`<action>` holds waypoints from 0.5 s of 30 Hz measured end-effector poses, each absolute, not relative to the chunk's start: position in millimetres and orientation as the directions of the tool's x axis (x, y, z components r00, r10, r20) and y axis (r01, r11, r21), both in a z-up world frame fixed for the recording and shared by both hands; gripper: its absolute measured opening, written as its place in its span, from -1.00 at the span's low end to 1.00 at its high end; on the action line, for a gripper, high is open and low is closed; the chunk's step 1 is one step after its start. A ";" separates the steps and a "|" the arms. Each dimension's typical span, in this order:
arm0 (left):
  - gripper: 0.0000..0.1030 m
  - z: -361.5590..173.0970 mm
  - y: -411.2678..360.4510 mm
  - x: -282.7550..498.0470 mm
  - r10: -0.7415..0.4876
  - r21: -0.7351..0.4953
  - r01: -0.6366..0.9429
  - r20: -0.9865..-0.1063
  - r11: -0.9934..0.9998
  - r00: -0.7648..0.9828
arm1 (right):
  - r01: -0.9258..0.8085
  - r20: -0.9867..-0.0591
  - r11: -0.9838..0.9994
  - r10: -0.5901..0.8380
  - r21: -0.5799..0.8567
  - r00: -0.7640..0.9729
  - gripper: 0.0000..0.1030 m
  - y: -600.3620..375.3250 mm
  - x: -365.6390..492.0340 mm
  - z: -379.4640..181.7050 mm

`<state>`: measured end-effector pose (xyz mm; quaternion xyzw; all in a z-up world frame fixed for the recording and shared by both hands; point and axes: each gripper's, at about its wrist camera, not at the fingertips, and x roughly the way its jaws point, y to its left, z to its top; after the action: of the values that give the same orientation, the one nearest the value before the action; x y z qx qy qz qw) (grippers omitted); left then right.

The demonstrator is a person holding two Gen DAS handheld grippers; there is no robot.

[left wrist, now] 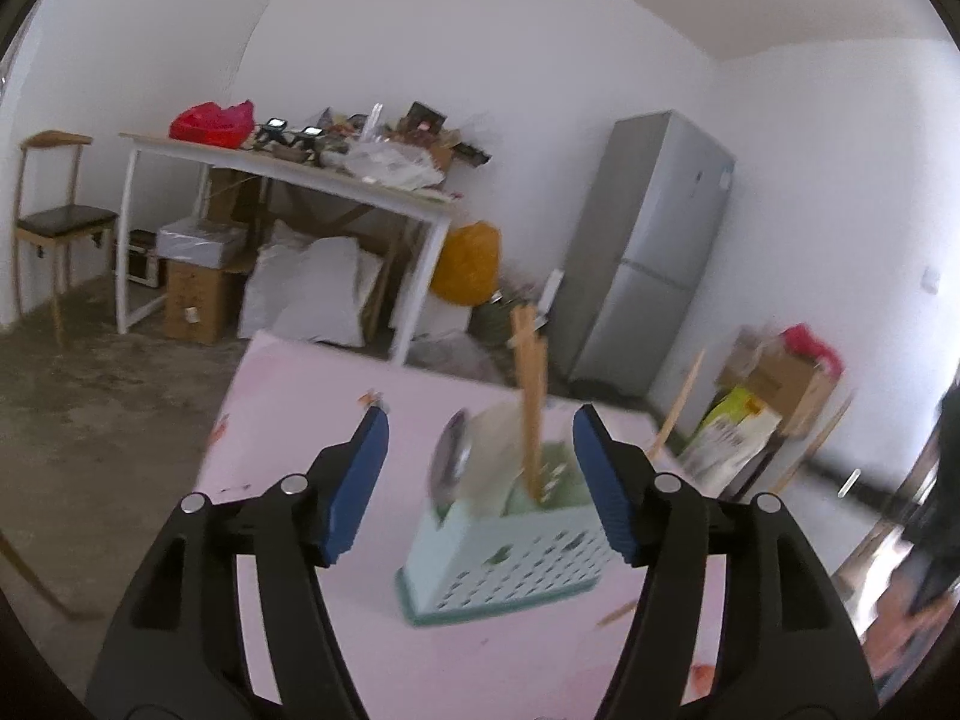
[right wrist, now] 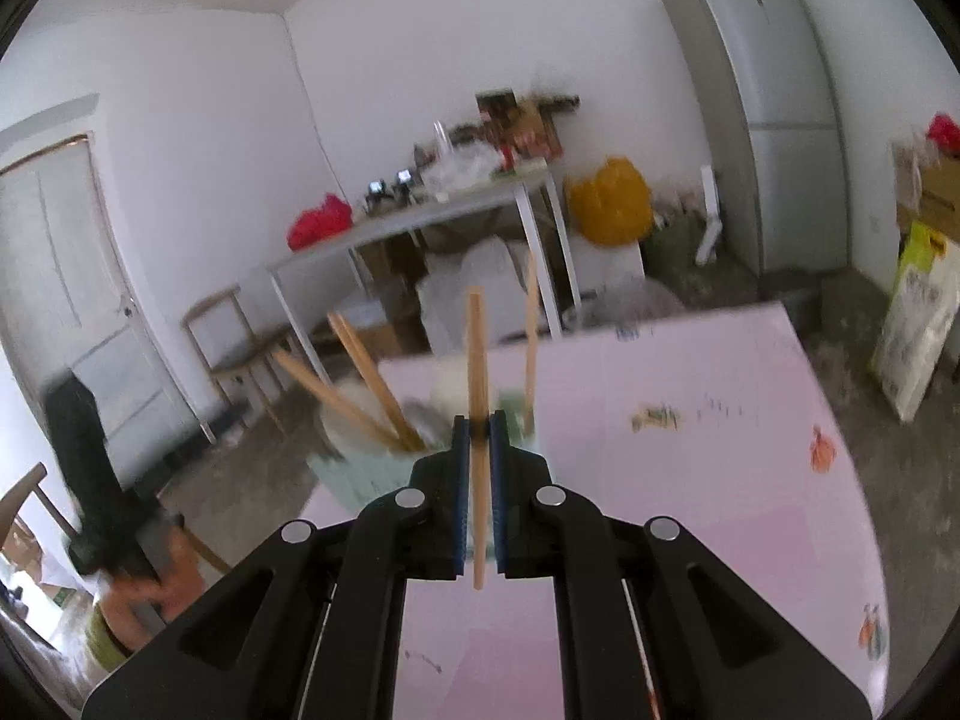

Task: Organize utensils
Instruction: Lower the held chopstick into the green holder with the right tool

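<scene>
A pale green perforated utensil basket (left wrist: 510,558) stands on the pink table (left wrist: 288,396). It holds upright wooden chopsticks (left wrist: 531,408), a metal spoon (left wrist: 450,456) and a whitish utensil. My left gripper (left wrist: 480,420) is open just in front of and above the basket, with nothing between its blue pads. My right gripper (right wrist: 480,423) is shut on a single wooden chopstick (right wrist: 477,360), which stands upright between its pads above the pink table (right wrist: 690,480). Behind it the blurred basket (right wrist: 354,468) shows several leaning chopsticks (right wrist: 372,378).
A loose wooden stick (left wrist: 618,615) lies on the table right of the basket. A person's hand (right wrist: 138,594) is at the lower left of the right wrist view. Beyond the table stand a grey fridge (left wrist: 648,252), a cluttered white table (left wrist: 288,174) and a chair (left wrist: 54,222).
</scene>
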<state>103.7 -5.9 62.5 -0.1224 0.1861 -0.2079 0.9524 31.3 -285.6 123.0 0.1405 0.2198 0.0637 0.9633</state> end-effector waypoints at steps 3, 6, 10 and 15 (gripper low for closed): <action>0.21 54.9 -4.0 105.6 -0.412 -0.289 0.323 -0.336 0.901 0.847 | -0.097 -0.348 0.959 0.189 0.265 0.918 -0.87 -283.1 31.9 149.3; 0.21 49.2 -2.0 110.1 -0.392 -0.279 0.302 -0.366 0.911 0.844 | -0.140 -0.304 0.961 0.210 0.237 0.929 -0.87 -277.7 35.2 170.3; 0.21 45.4 -0.7 111.6 -0.374 -0.257 0.292 -0.378 0.921 0.847 | -0.209 -0.248 0.958 0.254 0.194 0.935 -0.87 -264.1 45.2 198.1; 0.25 39.5 -3.6 110.9 -0.367 -0.234 0.294 -0.394 0.927 0.843 | -0.274 -0.209 0.954 0.295 0.126 0.932 -0.87 -242.6 64.1 216.3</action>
<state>110.9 -3.6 39.5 -0.0827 0.2208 -0.1727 0.9563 64.1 -242.6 216.3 0.0476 0.1134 0.1448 0.9818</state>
